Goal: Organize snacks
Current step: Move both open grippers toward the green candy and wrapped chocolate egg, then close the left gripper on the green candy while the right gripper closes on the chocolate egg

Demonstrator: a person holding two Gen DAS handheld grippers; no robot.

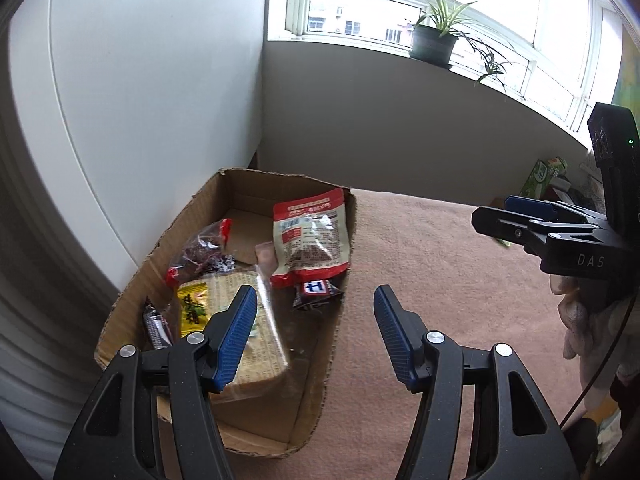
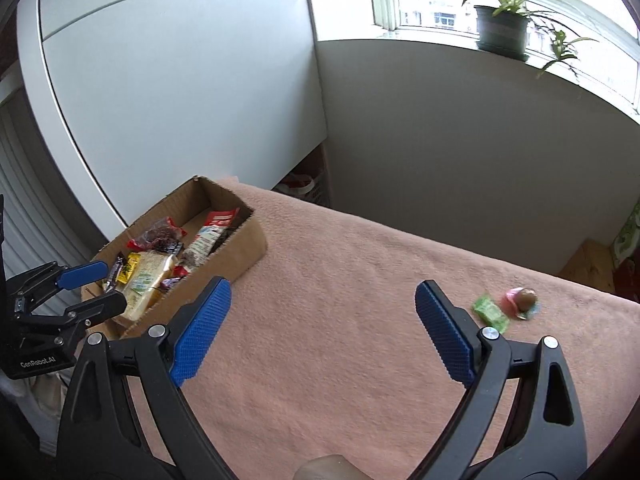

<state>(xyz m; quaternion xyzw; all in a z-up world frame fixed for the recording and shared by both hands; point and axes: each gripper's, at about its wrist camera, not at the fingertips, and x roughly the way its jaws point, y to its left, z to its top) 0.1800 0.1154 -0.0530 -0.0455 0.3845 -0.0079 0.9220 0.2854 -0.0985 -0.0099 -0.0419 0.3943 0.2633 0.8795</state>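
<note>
The snacks sit mostly in an open cardboard box (image 1: 188, 216) at the left end of a tabletop covered by a pink cloth (image 1: 440, 280). Inside, a red-and-white pouch (image 1: 310, 236) leans against the box's right wall, a clear bag of dark red fruit (image 1: 202, 252) lies toward the left wall, and a wrapped pale block of bread or cake (image 1: 256, 332) fills the near part, with a small yellow packet (image 1: 193, 308) lying on it. A dark wrapper with white lettering (image 1: 316, 292) lies below the pouch.

Two snacks remain outside, well apart from the box on the cloth's right side: a green wrapped candy (image 2: 490, 312) and, just beside it, a pink-wrapped round brown sweet (image 2: 522, 300).

The left gripper (image 1: 316, 328) hangs over the box's near right edge, fingers spread and holding nothing. The right gripper (image 2: 322, 320) hovers above bare cloth between the box and the two loose sweets, fingers likewise spread wide and empty.

A potted plant (image 1: 434, 42) stands on the windowsill behind.
</note>
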